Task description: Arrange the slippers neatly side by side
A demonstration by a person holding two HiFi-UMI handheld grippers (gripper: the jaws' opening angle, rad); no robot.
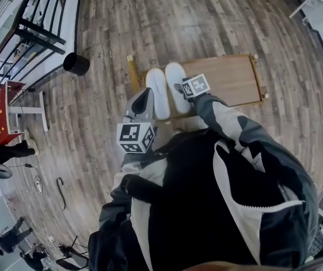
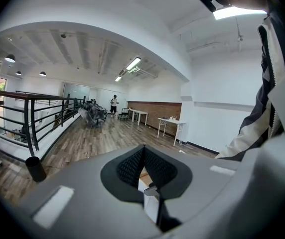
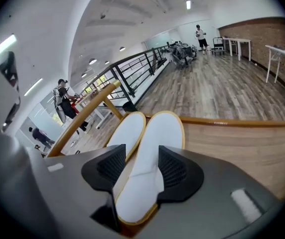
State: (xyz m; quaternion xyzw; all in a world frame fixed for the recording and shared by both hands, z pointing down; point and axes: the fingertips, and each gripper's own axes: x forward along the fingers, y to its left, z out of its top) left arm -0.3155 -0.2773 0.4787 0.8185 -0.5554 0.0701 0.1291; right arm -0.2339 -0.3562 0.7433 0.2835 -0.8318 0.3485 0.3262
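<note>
I see black jacket [image 1: 184, 208], grey sleeves [image 1: 223, 117], white zip [image 1: 263, 208]; left gripper [image 2: 143, 156], right gripper [image 3: 136, 166] grey-shelled, black ribbed pads [image 3: 173, 169], black-white marker cubes [image 1: 134, 137].

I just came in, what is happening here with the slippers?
A person with a gripper in each hand is lining up two white slippers on a wooden table. They lie side by side. The right gripper is open around the heel of the right slipper, apparently not pressing it. The left gripper is shut and empty.
</note>
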